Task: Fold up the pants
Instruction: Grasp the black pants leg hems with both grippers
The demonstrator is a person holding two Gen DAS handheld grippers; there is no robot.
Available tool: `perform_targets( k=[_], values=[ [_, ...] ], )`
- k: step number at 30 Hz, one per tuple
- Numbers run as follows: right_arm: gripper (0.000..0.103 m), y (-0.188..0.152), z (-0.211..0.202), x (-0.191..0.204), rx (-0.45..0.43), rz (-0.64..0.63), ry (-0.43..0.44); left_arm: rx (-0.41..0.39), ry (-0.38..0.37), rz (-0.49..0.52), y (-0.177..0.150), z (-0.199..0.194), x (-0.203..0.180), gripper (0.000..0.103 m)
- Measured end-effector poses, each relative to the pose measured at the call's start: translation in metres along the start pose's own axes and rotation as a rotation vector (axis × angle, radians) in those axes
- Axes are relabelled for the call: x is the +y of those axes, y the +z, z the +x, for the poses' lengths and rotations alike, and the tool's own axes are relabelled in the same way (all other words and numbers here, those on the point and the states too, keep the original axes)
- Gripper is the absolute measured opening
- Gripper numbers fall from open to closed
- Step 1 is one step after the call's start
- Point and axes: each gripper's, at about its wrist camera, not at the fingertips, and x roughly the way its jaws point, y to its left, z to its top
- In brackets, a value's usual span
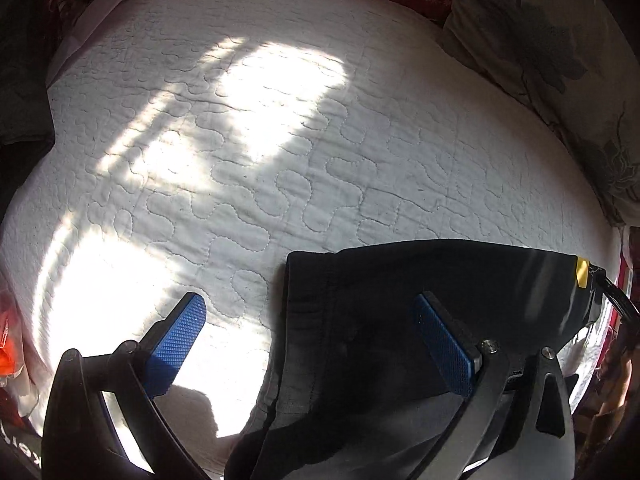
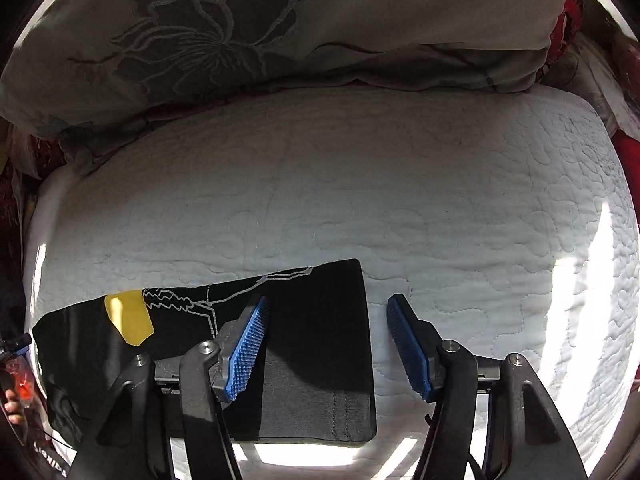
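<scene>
The black pants (image 1: 384, 304) lie folded into a compact rectangle on the white quilted bed (image 1: 260, 140). They carry a yellow patch (image 2: 129, 318) and a white line print. My left gripper (image 1: 312, 340) is open above their left end, one blue pad over the quilt, the other over the cloth. My right gripper (image 2: 326, 344) is open and empty over their right end (image 2: 320, 360), its left pad above the cloth, its right pad above the quilt (image 2: 400, 200).
A grey pillow with a dark flower print (image 2: 248, 36) lies along the far side of the bed. Red patterned fabric (image 2: 568, 12) shows at the edges. An orange object (image 1: 8, 356) sits at the bed's left edge. Bright sun patches fall on the quilt.
</scene>
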Motion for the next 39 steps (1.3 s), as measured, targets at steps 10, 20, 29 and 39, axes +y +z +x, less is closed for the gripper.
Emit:
perform_targets(
  k=[10,20,29,39],
  values=[
    [0.055,0.001,0.0,0.001,0.001,-0.023,0.072,0.057,-0.041,-0.02,0.027,0.026,-0.004,0.103],
    [0.029,0.005,0.001,0.006,0.004,-0.048,0.056,0.088,-0.12,0.005,0.046,0.007,0.001,0.059],
    [0.026,0.004,0.002,0.003,0.032,-0.006,0.148,0.089,-0.112,0.1,0.02,-0.007,-0.005,0.056],
    [0.014,-0.001,-0.012,0.011,0.005,-0.047,0.124,-0.008,0.028,0.142,-0.001,-0.045,-0.039,0.025]
  ],
)
